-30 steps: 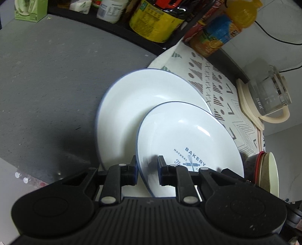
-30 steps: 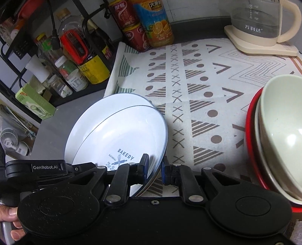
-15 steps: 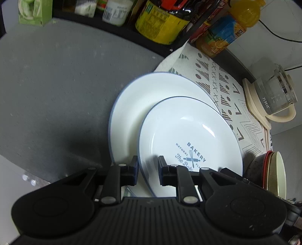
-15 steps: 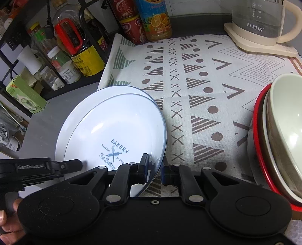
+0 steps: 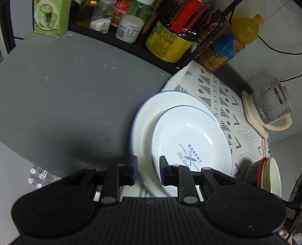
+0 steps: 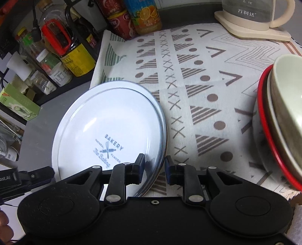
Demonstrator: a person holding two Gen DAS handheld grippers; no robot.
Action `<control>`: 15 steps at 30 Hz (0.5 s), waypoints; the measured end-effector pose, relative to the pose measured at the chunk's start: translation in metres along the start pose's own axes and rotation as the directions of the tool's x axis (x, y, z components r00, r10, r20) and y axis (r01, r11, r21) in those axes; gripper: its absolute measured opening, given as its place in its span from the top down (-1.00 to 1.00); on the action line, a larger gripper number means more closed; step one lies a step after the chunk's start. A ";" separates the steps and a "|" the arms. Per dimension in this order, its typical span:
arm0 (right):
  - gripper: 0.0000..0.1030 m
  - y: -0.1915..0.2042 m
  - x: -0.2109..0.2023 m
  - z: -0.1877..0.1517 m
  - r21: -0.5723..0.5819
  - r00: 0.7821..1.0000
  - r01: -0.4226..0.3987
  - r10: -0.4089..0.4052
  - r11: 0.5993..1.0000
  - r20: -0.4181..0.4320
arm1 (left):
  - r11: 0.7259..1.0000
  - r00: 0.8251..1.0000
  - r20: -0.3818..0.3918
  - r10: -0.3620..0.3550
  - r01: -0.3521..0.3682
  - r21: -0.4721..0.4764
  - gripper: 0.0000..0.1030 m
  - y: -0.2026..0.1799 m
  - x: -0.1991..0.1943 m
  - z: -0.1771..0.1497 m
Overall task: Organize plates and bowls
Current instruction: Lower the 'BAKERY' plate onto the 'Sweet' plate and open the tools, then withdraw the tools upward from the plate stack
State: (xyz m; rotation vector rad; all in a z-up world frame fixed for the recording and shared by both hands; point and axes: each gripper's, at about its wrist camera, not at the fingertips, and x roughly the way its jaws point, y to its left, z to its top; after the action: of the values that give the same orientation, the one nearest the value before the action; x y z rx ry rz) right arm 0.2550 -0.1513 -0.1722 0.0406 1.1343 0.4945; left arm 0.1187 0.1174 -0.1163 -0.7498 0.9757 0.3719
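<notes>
Two white blue-rimmed plates are stacked at the left edge of the patterned cloth. The upper plate (image 5: 190, 143) (image 6: 107, 132) carries a "BAKERY" print and lies on the plain lower plate (image 5: 149, 113). My left gripper (image 5: 148, 165) is open with its jaws on either side of the plates' near left rim. My right gripper (image 6: 154, 165) is open with its jaws on either side of the near right rim. A stack of bowls (image 6: 279, 120) (image 5: 268, 175), cream inside a red-rimmed one, stands on the cloth to the right.
A glass kettle (image 6: 253, 17) (image 5: 270, 105) stands at the cloth's far right corner. Juice bottle (image 6: 145, 15), red can (image 6: 119, 22), soy bottle (image 5: 175, 32) and jars line the back shelf. Grey counter (image 5: 66, 98) lies left of the plates. A green box (image 5: 51, 17) stands far left.
Both grippers have opened and let go of the printed plate, which now lies lower on the plain plate. The left gripper has drawn back to the left.
</notes>
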 end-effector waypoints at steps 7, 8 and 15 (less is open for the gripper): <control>0.45 0.003 -0.004 -0.001 0.035 1.000 0.006 -0.006 0.999 -0.001 | 1.000 1.000 0.001 0.016 -0.016 -0.021 0.56 0.016 -0.008 0.000; 0.44 0.003 -0.006 -0.002 0.041 1.000 0.002 -0.002 0.999 0.001 | 1.000 1.000 0.000 0.016 -0.016 -0.020 0.52 0.016 -0.008 0.001; -0.15 -0.002 -0.041 -0.002 0.050 0.996 -0.029 0.025 0.998 0.081 | 1.000 1.000 0.017 -0.021 0.021 0.022 -0.20 0.000 -0.015 0.009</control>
State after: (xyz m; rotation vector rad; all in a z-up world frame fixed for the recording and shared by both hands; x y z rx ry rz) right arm 0.2403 -0.1699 -0.1389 0.1197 1.0687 0.4839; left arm 0.1168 0.1243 -0.1006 -0.7356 0.9536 0.3488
